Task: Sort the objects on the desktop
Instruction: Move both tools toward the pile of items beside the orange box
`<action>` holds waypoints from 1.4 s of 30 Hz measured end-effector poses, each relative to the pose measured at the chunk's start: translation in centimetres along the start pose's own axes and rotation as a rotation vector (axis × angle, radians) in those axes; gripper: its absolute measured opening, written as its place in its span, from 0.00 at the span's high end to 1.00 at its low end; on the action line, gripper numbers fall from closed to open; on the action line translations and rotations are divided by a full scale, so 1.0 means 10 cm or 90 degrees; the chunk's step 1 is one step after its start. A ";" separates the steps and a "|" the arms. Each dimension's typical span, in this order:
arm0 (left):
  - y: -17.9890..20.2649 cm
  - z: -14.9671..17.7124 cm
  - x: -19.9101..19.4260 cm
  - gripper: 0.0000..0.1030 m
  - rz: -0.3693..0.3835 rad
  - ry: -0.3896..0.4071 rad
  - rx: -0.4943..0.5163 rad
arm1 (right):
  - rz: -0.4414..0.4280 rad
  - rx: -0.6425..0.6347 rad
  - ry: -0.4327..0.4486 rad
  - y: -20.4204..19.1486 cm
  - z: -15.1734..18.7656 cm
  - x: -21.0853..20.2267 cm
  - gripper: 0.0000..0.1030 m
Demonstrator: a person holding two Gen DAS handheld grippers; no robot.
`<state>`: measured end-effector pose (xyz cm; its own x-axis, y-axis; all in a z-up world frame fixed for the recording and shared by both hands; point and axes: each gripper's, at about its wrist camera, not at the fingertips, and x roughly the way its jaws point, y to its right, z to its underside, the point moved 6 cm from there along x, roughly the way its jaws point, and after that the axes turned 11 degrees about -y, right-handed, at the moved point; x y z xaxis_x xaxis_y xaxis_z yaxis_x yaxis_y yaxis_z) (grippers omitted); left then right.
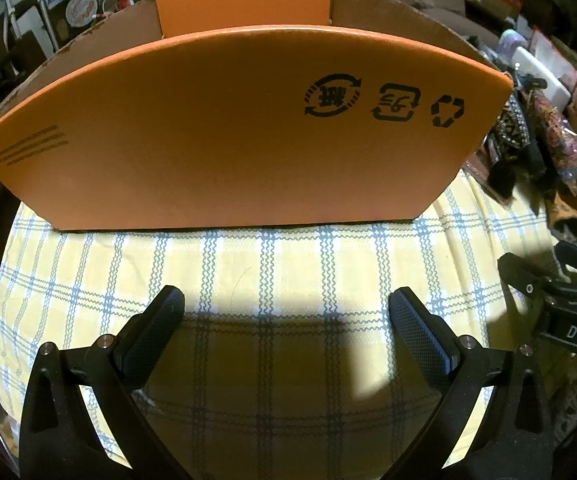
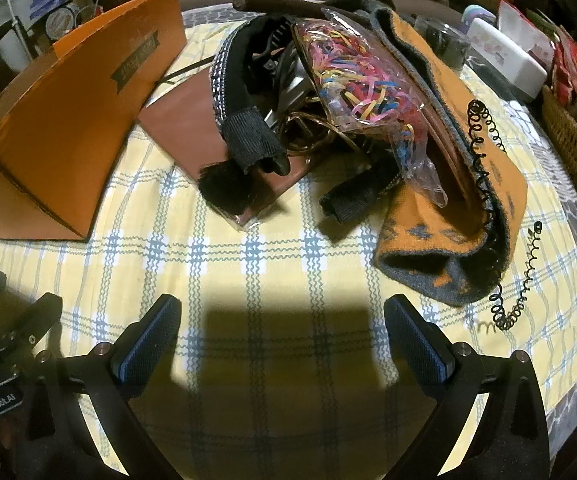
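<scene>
The stuff to sort is a jumbled pile sitting ahead of the right hand-held gripper and a bit off to its right, well apart from the fingertips, with nothing between the jaws. Closest bit is the orange-and-grey knitted band, lying long-ways from far-centre down toward near-right, with a black coiled hair tie snaking along its right edge. Behind that there's a clear bag of coloured rubber bands, a black beaded headband and a brown flat pouch under the lot. The orange cardboard box stands open-topped right in front of the left hand-held gripper, its long side facing the camera, so that's probably where things end up. Going by that, the right one looks nearer the pile and the left nearer the box. Both hand-held grippers are spread wide and empty, angled down at the bench, which has a yellow plaid cloth on it. The room around is pretty cluttered, cushions and boxes at the back.
</scene>
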<state>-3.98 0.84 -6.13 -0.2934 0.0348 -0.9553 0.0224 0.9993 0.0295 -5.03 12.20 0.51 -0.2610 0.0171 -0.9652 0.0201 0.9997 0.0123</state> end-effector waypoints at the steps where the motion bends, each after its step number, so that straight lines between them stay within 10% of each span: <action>1: 0.00 0.00 0.00 0.00 0.000 -0.001 0.000 | 0.000 -0.002 -0.003 0.00 0.00 0.00 0.00; 16: -0.08 0.09 -0.11 0.00 0.014 0.010 -0.028 | -0.008 -0.026 -0.030 0.10 -0.07 -0.05 0.00; 28: 0.02 0.05 -0.79 0.00 -0.013 0.141 0.024 | -0.020 -0.043 0.050 0.09 -0.06 -0.56 0.00; 42: 0.23 -0.21 -1.16 0.00 0.016 0.166 0.042 | -0.015 -0.034 0.098 0.16 -0.21 -0.98 0.00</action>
<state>-2.52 2.72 5.60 -0.5277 0.0707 -0.8465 0.0922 0.9954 0.0256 -4.43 13.65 10.51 -0.4050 -0.0076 -0.9143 -0.0384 0.9992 0.0087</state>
